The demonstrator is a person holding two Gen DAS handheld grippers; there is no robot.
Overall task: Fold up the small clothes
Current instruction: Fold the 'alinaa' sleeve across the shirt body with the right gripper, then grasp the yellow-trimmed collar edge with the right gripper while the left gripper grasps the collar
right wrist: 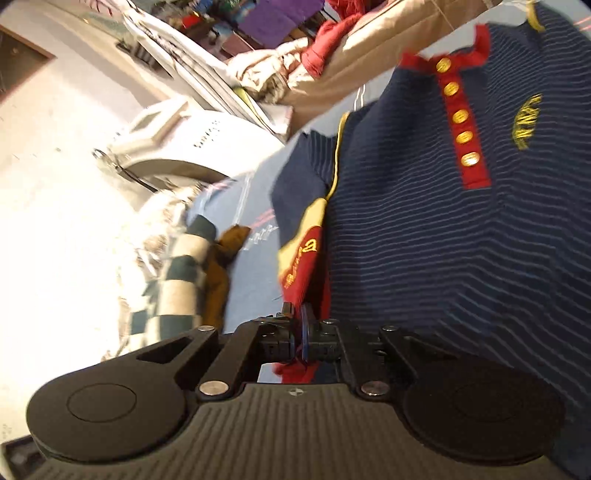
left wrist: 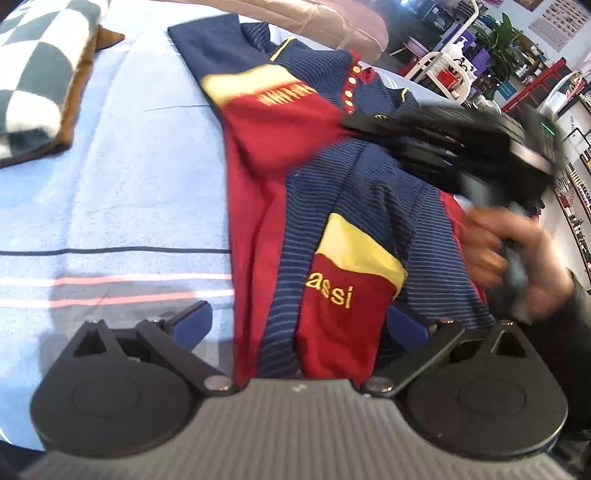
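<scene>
A small navy striped polo shirt [left wrist: 332, 184] with red and yellow sleeves and gold buttons lies on the light blue bed sheet [left wrist: 110, 184]. It also shows in the right wrist view [right wrist: 461, 240]. My left gripper [left wrist: 303, 325] is open, its blue pads either side of the folded-over sleeve marked "assi" [left wrist: 343, 280]. My right gripper [right wrist: 304, 336] is shut on the red hem of the other sleeve [right wrist: 299, 273]. It appears blurred over the shirt's chest in the left wrist view [left wrist: 443, 136], held by a hand.
A folded checkered blanket on a brown cloth [left wrist: 37, 74] lies at the far left of the bed. A pinkish pillow [left wrist: 314, 22] sits beyond the shirt. Shelves, a plant and white furniture [left wrist: 498, 55] stand beyond the bed's edge.
</scene>
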